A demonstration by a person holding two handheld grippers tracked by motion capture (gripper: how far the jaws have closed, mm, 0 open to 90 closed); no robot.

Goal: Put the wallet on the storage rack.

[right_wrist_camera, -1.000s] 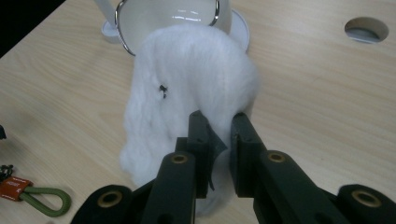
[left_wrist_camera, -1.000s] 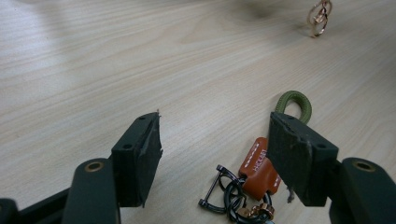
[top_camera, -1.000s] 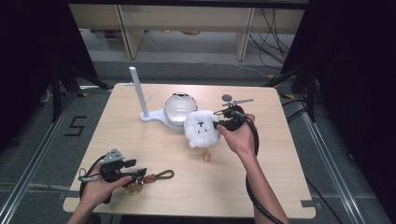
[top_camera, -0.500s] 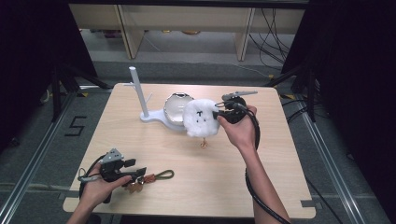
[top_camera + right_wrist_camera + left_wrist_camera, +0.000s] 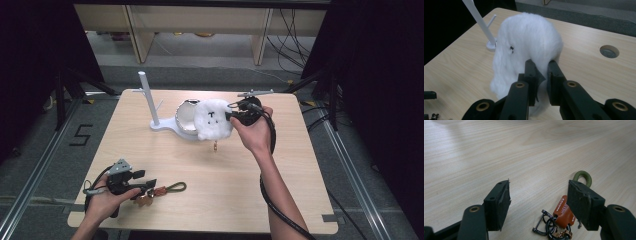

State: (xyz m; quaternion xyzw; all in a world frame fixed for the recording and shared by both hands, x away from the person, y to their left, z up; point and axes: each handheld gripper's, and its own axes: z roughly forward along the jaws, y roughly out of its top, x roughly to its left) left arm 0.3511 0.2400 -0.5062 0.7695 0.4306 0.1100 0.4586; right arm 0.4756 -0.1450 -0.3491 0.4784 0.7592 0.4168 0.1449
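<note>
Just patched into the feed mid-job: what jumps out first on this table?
The fluffy white plush stands out most: the right gripper is shut on its edge and holds it up beside the white stand and its shiny bowl at the far middle of the table. At the near left corner, the left gripper rests open over a keychain with an orange tag and green loop.

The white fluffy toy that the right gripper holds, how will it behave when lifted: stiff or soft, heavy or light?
Probably soft: the right gripper has its jaws nearly together on a pinch of the white fluffy toy, so the fur squashes. Likely light, since that small pinch carries it above the table. The small charm below it may swing.
</note>
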